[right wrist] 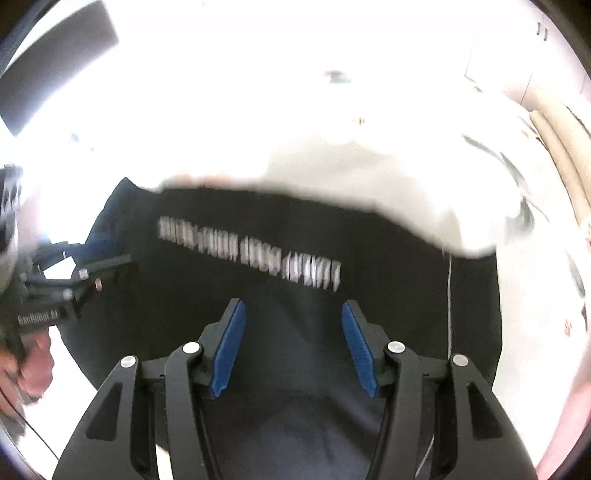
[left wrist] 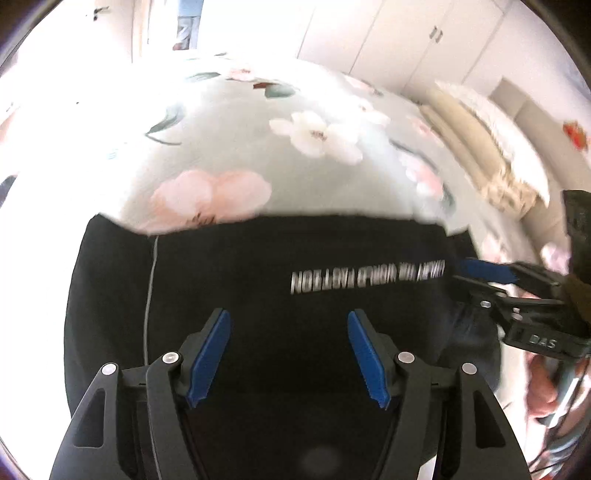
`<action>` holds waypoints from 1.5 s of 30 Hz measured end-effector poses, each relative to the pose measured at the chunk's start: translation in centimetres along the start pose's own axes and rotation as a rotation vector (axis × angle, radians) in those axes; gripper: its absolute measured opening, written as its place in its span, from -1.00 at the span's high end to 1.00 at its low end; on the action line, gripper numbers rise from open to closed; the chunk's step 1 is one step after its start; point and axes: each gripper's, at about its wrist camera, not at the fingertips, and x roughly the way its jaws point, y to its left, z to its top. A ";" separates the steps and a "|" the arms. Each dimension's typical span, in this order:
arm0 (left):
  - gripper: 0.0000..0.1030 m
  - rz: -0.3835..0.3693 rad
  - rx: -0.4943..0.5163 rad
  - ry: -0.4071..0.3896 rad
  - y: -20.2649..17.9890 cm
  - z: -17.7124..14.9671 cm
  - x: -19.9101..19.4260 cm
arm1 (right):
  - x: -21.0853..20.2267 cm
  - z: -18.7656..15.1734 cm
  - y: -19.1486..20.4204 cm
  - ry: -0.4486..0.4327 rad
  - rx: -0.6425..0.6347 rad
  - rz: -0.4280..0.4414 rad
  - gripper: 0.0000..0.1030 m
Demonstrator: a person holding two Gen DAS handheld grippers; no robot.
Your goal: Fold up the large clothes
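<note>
A black garment (left wrist: pixel 258 266) with a line of white lettering (left wrist: pixel 369 280) lies spread on a floral bedspread (left wrist: pixel 258 140). My left gripper (left wrist: pixel 288 315) hangs over its middle, open, with nothing between the blue pads. From the right edge my right gripper (left wrist: pixel 469 278) reaches over the garment's side. In the right wrist view the same garment (right wrist: pixel 177 288) fills the lower half, its lettering (right wrist: pixel 251 254) blurred. There my right gripper (right wrist: pixel 292 302) stands open above the dark cloth, and my left gripper (right wrist: pixel 114 253) comes in from the left. A thin white cord (left wrist: pixel 149 295) runs down the garment.
Folded cream bedding and pillows (left wrist: pixel 480 147) are stacked at the bed's far right. White wardrobe doors (left wrist: pixel 406 37) stand behind. A person's legs (left wrist: pixel 188 22) show in a doorway at the top. Hands hold the grippers (left wrist: pixel 543 391) (right wrist: pixel 37 369). A dark panel (right wrist: pixel 55 62) sits upper left.
</note>
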 end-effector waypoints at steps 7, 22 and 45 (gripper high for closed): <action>-0.43 0.028 -0.107 0.127 3.6 0.4 7.8 | 10.2 1.7 -1.6 0.166 0.073 -0.010 -0.04; -0.58 0.009 -0.104 0.063 4.4 -2.4 2.9 | 3.0 -2.1 -4.5 0.009 0.146 0.075 -0.24; -0.58 0.023 -0.368 0.100 16.5 -8.9 -4.8 | -2.4 -12.5 -13.4 0.093 0.299 -0.168 -0.39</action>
